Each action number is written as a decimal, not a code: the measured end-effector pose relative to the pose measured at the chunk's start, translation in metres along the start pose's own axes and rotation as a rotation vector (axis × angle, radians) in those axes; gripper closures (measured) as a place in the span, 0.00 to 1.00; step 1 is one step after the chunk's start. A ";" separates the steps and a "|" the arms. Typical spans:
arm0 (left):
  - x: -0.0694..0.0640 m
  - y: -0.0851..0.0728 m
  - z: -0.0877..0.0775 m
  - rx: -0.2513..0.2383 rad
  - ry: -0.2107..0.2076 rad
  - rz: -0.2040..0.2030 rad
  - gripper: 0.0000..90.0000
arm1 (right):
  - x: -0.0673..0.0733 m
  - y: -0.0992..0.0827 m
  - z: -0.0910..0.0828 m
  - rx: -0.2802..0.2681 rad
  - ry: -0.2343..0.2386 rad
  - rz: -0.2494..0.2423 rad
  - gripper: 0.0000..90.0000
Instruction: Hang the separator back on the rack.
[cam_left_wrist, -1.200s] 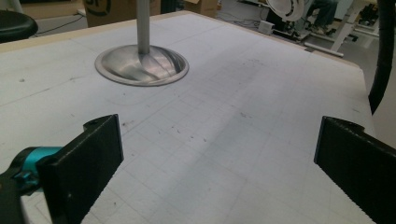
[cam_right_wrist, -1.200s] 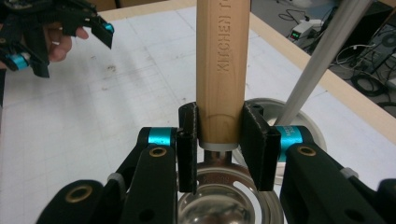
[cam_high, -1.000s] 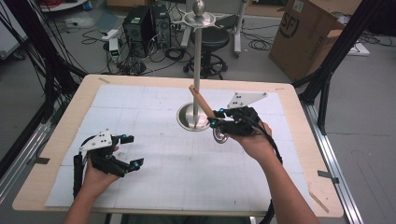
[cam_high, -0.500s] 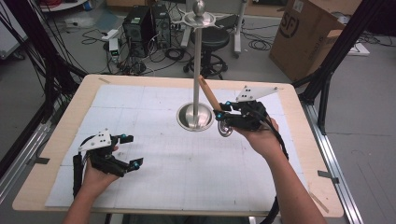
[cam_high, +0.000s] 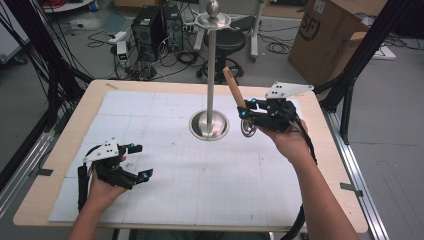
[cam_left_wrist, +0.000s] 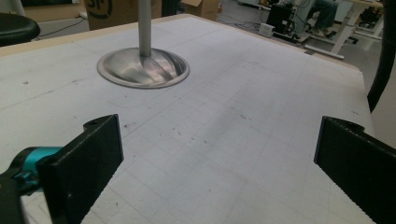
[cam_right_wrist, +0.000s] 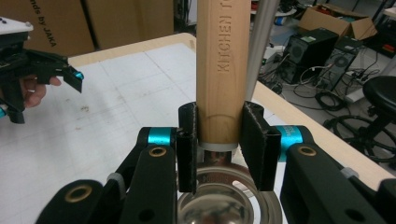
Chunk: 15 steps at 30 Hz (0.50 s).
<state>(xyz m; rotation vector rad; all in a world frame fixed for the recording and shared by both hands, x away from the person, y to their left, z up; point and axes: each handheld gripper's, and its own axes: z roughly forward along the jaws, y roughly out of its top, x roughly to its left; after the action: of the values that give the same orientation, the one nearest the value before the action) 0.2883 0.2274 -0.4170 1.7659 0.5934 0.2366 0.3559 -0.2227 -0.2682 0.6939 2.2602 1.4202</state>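
Above the right half of the table (cam_high: 165, 210), the right gripper (cam_high: 246, 111) holds a kitchen utensil (cam_high: 235, 90) in the air, just beside the tall metal stand (cam_high: 210, 75) that rises from a round base (cam_high: 209, 125) near the table's middle. Its jaws are pinched on the lower end of the wooden handle (cam_right_wrist: 222, 65), right above the metal collar; the handle points up and tilts slightly toward the pole, while the shiny metal head (cam_high: 247, 129) hangs below the jaws. What kind of head it is cannot be told; in the right gripper view it reads as a rounded, polished bowl or ring (cam_right_wrist: 229, 205).

At the near left of the table, the left gripper (cam_high: 137, 162) rests low with its jaws spread wide and nothing between them, well apart from the stand.

The work in hand looks like hanging the utensil on the disc (cam_high: 213, 20) at the stand's top. Several things could spoil that. The grip sits at the very bottom of a smooth, round handle, so the long upper part could swing or pivot in the jaws and strike the pole, which stands close beside it. A knock could rock the stand, since the free gripper is too far off to steady the base. Smooth wood may also slide through the pads if the hand tips further, dropping the head onto the table. Whether the handle has a hole or loop for hanging cannot be seen.
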 end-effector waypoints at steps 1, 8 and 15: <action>0.000 0.000 0.000 0.000 0.000 0.000 0.02 | 0.000 0.000 0.000 0.000 0.000 0.000 0.76; -0.001 0.000 0.000 0.002 -0.005 0.004 0.02 | -0.009 0.010 -0.009 -0.017 -0.010 0.010 0.76; -0.001 0.000 0.000 0.004 -0.003 0.002 0.02 | -0.014 0.016 -0.012 -0.031 -0.004 0.019 0.76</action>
<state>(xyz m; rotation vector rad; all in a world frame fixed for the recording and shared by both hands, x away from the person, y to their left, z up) 0.2873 0.2266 -0.4170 1.7705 0.5906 0.2337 0.3638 -0.2341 -0.2476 0.7098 2.2287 1.4584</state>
